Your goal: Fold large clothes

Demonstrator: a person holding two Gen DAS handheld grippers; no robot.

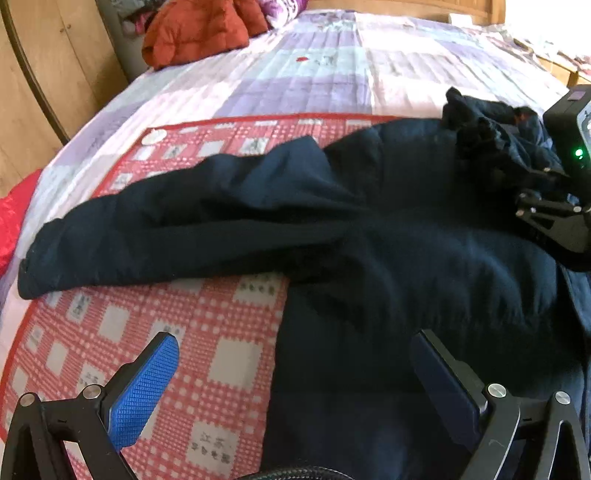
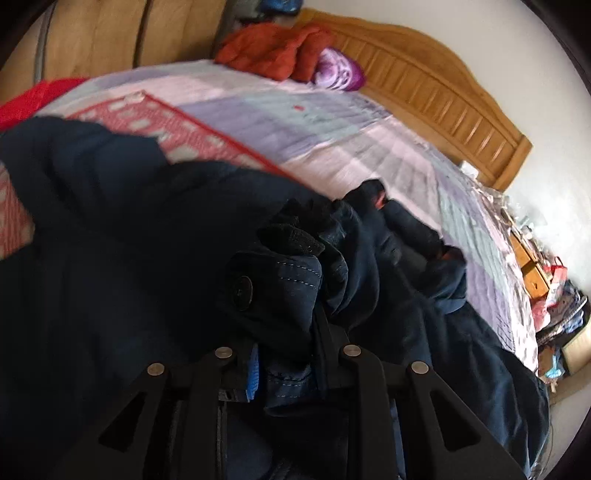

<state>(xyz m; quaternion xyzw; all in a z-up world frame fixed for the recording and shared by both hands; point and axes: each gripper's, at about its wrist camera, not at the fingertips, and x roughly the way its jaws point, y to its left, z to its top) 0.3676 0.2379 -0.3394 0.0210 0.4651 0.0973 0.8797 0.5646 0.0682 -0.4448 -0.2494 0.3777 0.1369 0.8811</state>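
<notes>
A dark navy coat (image 1: 406,229) lies spread on a red checked mat (image 1: 207,332) on the bed, one sleeve (image 1: 147,229) stretched out to the left. My left gripper (image 1: 295,369) hovers open over the coat's near edge, its blue pad (image 1: 144,387) above the mat and the other finger above the cloth. At the right edge of the left wrist view, my right gripper (image 1: 535,203) sits in the bunched collar area. In the right wrist view the right gripper (image 2: 288,354) is shut on a fold of the coat (image 2: 280,288) that bears a dark button (image 2: 242,290).
An orange puffer jacket (image 1: 199,33) and a purple pillow (image 2: 336,70) lie at the head of the bed by the wooden headboard (image 2: 424,92). A wardrobe (image 1: 44,74) stands at the left. Red cloth (image 1: 11,225) hangs at the bed's left edge. Clutter (image 2: 554,295) fills the floor at right.
</notes>
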